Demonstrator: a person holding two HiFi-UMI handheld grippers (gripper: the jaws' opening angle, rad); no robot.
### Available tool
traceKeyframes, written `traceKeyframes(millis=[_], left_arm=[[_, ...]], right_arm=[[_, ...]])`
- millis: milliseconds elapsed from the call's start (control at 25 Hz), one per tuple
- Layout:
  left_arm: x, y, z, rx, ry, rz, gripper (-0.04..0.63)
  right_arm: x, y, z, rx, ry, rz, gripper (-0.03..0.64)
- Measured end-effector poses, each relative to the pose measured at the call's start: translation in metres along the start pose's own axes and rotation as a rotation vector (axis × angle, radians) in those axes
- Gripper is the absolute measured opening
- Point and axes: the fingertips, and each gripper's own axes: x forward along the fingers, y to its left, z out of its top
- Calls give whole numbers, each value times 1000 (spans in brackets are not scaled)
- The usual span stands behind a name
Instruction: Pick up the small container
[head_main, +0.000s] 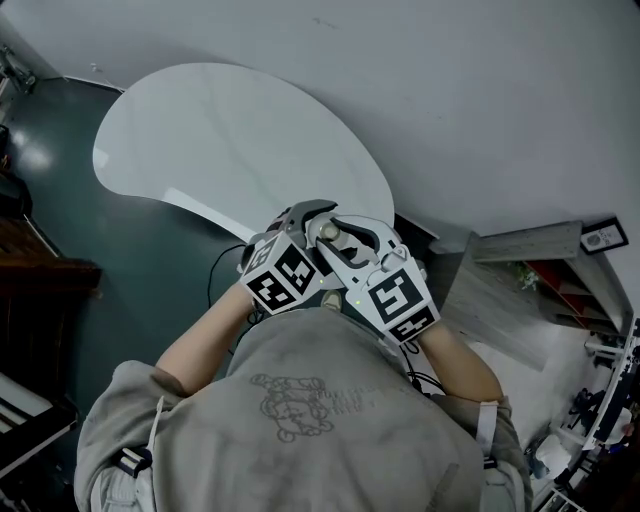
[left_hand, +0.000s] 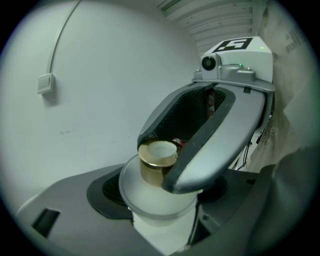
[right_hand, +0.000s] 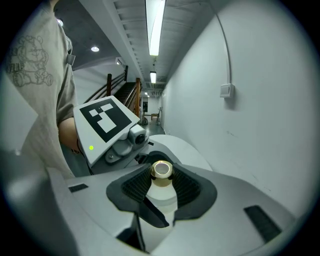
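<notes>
The small container has a white translucent body (left_hand: 159, 202) and a gold neck (left_hand: 156, 162). My left gripper (left_hand: 160, 200) is shut on the white body, whose sides rest against the black pads (left_hand: 107, 192). My right gripper (right_hand: 161, 172) is shut on the gold neck (right_hand: 161, 170), with a ribbed pad on each side. In the head view both grippers meet close to the person's chest, the left gripper (head_main: 300, 215) against the right gripper (head_main: 335, 235), above the near edge of the white table (head_main: 220, 130). There the container is hidden between them.
The rounded white table (right_hand: 175, 145) stands against a white wall carrying a switch (left_hand: 45, 83) and a cable. Dark floor lies to the left of the table (head_main: 60, 210). Shelves and clutter sit at the lower right (head_main: 560, 280). A staircase (right_hand: 117, 92) shows down the corridor.
</notes>
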Motion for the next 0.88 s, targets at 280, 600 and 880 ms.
traceKeyframes(millis=[280, 600, 880], left_arm=[[5, -6, 0, -5, 7, -17, 342], [8, -15, -3, -8, 13, -21, 342], [5, -21, -2, -10, 13, -20, 342]], right_arm=[[-5, -1, -6, 17, 1, 1, 138], [-8, 3, -13, 17, 6, 3, 137], [-13, 9, -13, 19, 3, 3, 137]])
